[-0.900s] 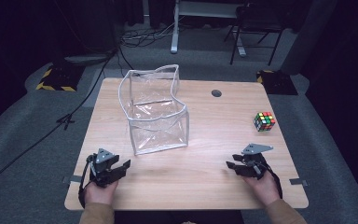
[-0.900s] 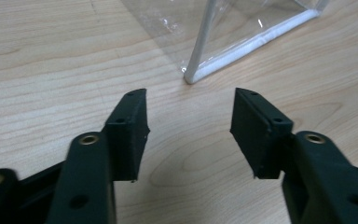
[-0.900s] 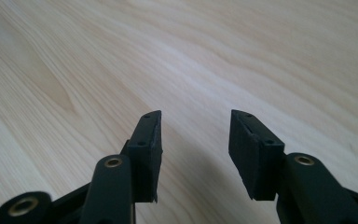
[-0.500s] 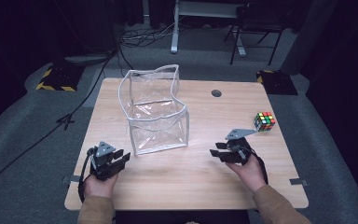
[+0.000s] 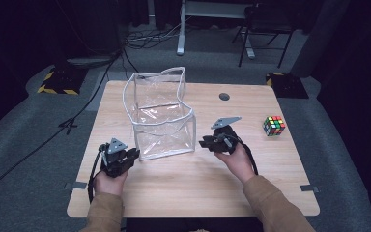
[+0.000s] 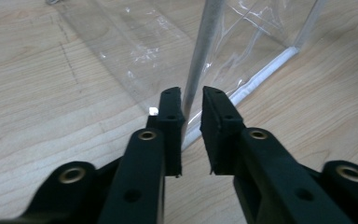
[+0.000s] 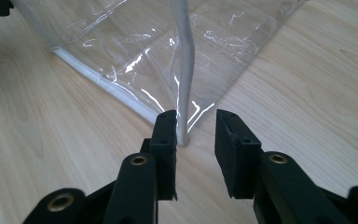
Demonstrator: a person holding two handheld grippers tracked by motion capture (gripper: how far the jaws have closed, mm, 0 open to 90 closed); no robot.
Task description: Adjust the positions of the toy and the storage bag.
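Observation:
A clear plastic bag (image 5: 162, 116) with white piped edges stands open-topped on the wooden table (image 5: 270, 183). My left gripper (image 5: 130, 155) lies at its near left bottom corner. In the left gripper view the jaws (image 6: 192, 93) stand a narrow gap apart, with the bag's white corner seam (image 6: 205, 42) running down between their tips. My right gripper (image 5: 204, 143) is at the near right bottom corner. There its jaws (image 7: 196, 116) stand wider apart, and the upright seam (image 7: 182, 70) ends close to the left jaw. Neither pair visibly presses on the plastic.
A colourful puzzle cube (image 5: 274, 125) sits near the table's right edge. A small dark round cap (image 5: 224, 96) is set into the tabletop behind the bag. Bare wood lies between the hands and the front edge. Chair and desk legs stand on the floor beyond.
The right hand has travelled left and forward from the table's right side to the bag's near right corner. The left hand has edged forward to the near left corner.

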